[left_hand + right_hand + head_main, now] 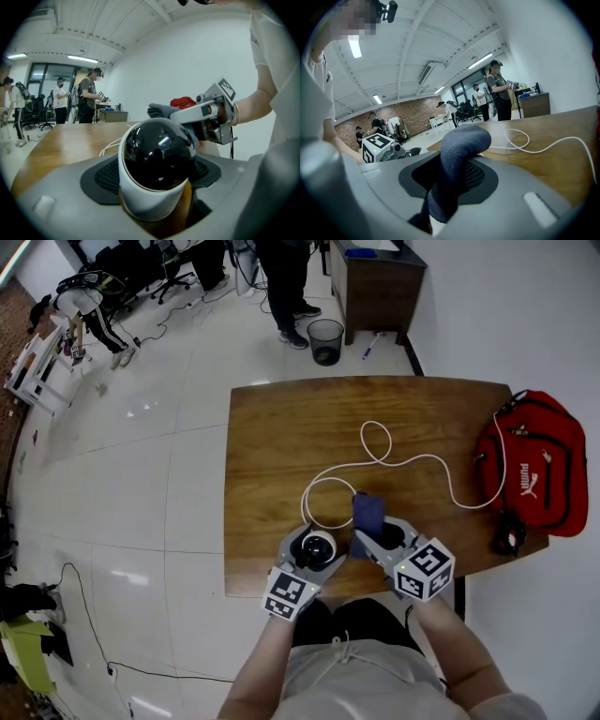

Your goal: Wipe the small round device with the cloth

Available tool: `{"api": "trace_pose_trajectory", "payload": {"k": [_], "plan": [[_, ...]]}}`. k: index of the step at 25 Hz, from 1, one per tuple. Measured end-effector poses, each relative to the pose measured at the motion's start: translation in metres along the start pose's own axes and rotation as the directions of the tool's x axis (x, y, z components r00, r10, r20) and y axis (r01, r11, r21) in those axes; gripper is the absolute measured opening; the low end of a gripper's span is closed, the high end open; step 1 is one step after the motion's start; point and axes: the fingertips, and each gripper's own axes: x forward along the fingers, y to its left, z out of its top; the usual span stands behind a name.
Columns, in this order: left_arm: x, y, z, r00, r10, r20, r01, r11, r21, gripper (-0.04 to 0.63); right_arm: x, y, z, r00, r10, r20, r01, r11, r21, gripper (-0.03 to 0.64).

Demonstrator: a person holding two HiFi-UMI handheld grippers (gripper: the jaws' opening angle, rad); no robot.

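the round device [316, 547] is black and white, the cloth [367, 512] dark blue, the bag [534, 465] red.

A wooden table [281, 437] is standing on a glossy white tiled floor [141, 474]. A black waste bin [325, 340] is sitting beside a dark wooden cabinet [375, 287]. Ceiling strip lights [355, 47] are shining; a brick wall [361, 119] is closing the far end.

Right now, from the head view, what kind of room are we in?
Probably an open-plan office or lab workspace: office chairs in the background, a wooden table on a glossy tiled floor, and a wastebasket beside a cabinet.
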Motion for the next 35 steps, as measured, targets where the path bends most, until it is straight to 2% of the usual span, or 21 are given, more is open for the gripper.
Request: {"api": "trace_pose_trajectory", "payload": {"k": [3,6,9,11,12,15,17,21,25,30,35], "plan": [[-0.002,-0.002,-0.001,1.0,-0.02,-0.01,0.019,0.999,-0.043,0.418,-0.005,0.004,0.004,1.0,-0.01,0.011,0.01,1.0,-0.015,0.11],[-0.016,-0.001,0.017,1.0,-0.003,0.026,0.005,0.998,-0.06,0.449,-0.018,0.005,0.015,0.998,-0.046,0.041,0.047,0.999,-0.026,0.11],[-0.044,-0.002,0.044,0.997,0.05,0.055,-0.048,0.998,-0.032,0.449,-0.037,0.01,0.025,0.996,-0.072,0.054,0.073,0.997,-0.021,0.11],[-0.069,0.002,0.068,0.989,0.113,0.091,-0.112,0.994,-0.02,0.446,-0.048,0.016,0.033,0.996,-0.076,0.052,0.077,0.997,-0.019,0.11],[-0.082,0.004,0.081,0.982,0.152,0.11,-0.152,0.988,-0.016,0.399,-0.052,0.021,0.037,0.996,-0.075,0.051,0.076,0.997,-0.019,0.11],[-0.118,0.003,0.115,0.954,0.248,0.17,-0.252,0.968,0.003,0.176,-0.068,0.038,0.047,0.996,-0.066,0.052,0.068,0.997,-0.04,0.11],[-0.132,-0.002,0.127,0.942,0.279,0.186,-0.286,0.958,0.009,0.016,-0.079,0.049,0.053,0.996,-0.066,0.061,0.07,0.995,-0.069,0.11],[-0.149,-0.015,0.12,0.945,0.29,0.154,-0.293,0.956,-0.004,0.005,-0.102,0.066,0.044,0.991,-0.123,0.057,0.127,0.989,-0.077,0.11],[-0.182,-0.036,0.115,0.942,0.293,0.165,-0.298,0.954,0.011,0.005,-0.128,0.099,0.035,0.983,-0.169,0.074,0.177,0.978,-0.108,0.11],[-0.239,-0.064,0.11,0.939,0.286,0.193,-0.286,0.958,-0.029,0.005,-0.15,0.161,0.024,0.973,-0.199,0.115,0.212,0.969,-0.124,0.11],[-0.296,-0.105,0.111,0.938,0.249,0.243,-0.261,0.965,0.018,0.005,-0.167,0.23,0.009,0.959,-0.239,0.154,0.263,0.95,-0.166,0.11]]}}
